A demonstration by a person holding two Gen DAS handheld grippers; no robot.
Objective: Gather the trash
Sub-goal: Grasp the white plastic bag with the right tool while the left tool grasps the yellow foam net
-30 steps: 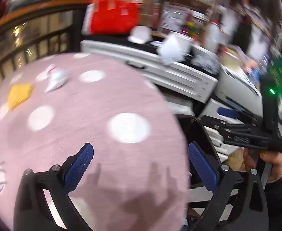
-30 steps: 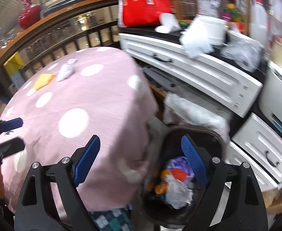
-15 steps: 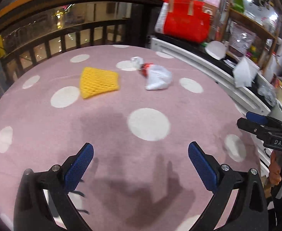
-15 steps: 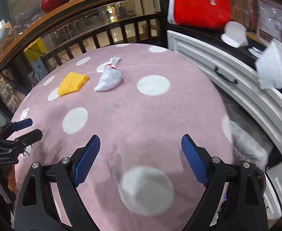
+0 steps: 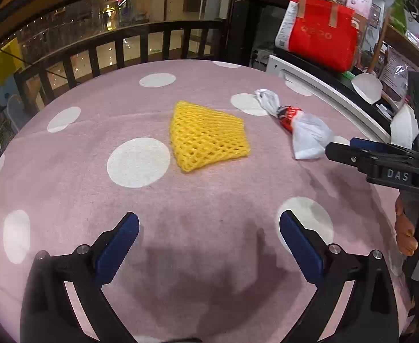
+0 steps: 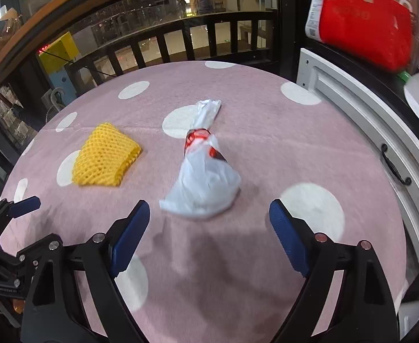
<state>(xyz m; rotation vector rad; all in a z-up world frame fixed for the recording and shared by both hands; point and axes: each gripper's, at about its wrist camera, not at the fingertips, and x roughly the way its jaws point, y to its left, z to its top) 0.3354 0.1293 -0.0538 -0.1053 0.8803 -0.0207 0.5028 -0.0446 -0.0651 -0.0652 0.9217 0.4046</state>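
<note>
On the round table [image 5: 209, 200] with its pink cloth and white dots lie two pieces of trash. One is a flat yellow foam-mesh fruit sleeve [image 5: 208, 136], roughly wedge-shaped, near the middle of the cloth. The other is a knotted white plastic bag [image 6: 202, 183] with a red wrapper showing at its neck — what fills it cannot be made out through the plastic. The two lie side by side but apart, the bag on the side toward the white drawer cabinet [image 6: 381, 131].

The left tool [image 5: 209, 237] hovers over bare cloth short of the mesh sleeve, its blue pads spread wide with nothing between them. The right tool [image 6: 209, 223] stands wide too, empty, with the bag's fat end just beyond the gap between its pads and not touching either one.

A red fabric tote bag with tan handles [image 5: 322, 40] sits on the counter behind the cabinet — its contents are hidden.
</note>
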